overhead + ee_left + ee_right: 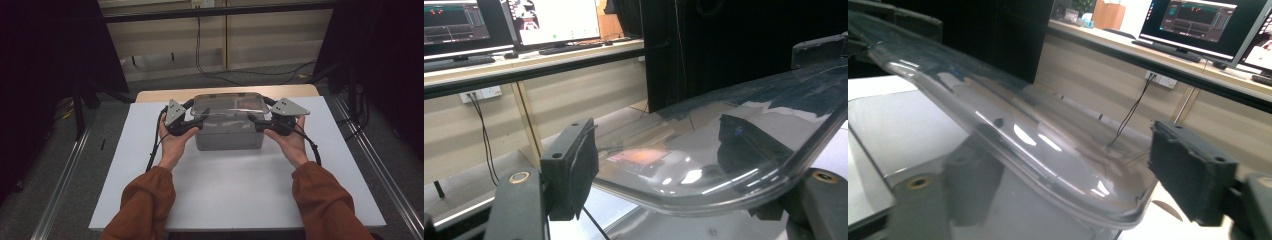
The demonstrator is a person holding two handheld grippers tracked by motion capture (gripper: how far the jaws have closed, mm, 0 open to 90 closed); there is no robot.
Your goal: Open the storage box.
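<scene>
L gripper (684, 200): jaws apart w/ the clear lid's (724, 150) near corner lying between them; the upper pad (574, 170) stands just off the lid edge, the lower jaw is under the rim at the view's bottom right, and whether either one actually presses the plastic can't be told. R gripper (1063, 200): jaws also apart, the lid (1013, 130) running between them; the one pad (1193, 175) stands clear of the lid's rounded corner w/ a visible gap, the other jaw sits blurred beneath the lid at bottom left. In the high view the L gripper (192, 122) is at the lid's (229, 104) left end and the R gripper (262, 122) at its right end, each held in a hand, grey three-cornered plates on top, cables trailing back toward the person's orange sleeves (145, 200). The lid sits tilted over a grey translucent box (229, 137), far edge higher than near edge, approx. covering the box top. Box stands on the white board (150, 190), centred L-R and toward the board's far edge; the near half of the board lies between the forearms. Beyond the board's far edge: a strip of wooden table (155, 94), then floor w/ black cables (200, 60).
</scene>
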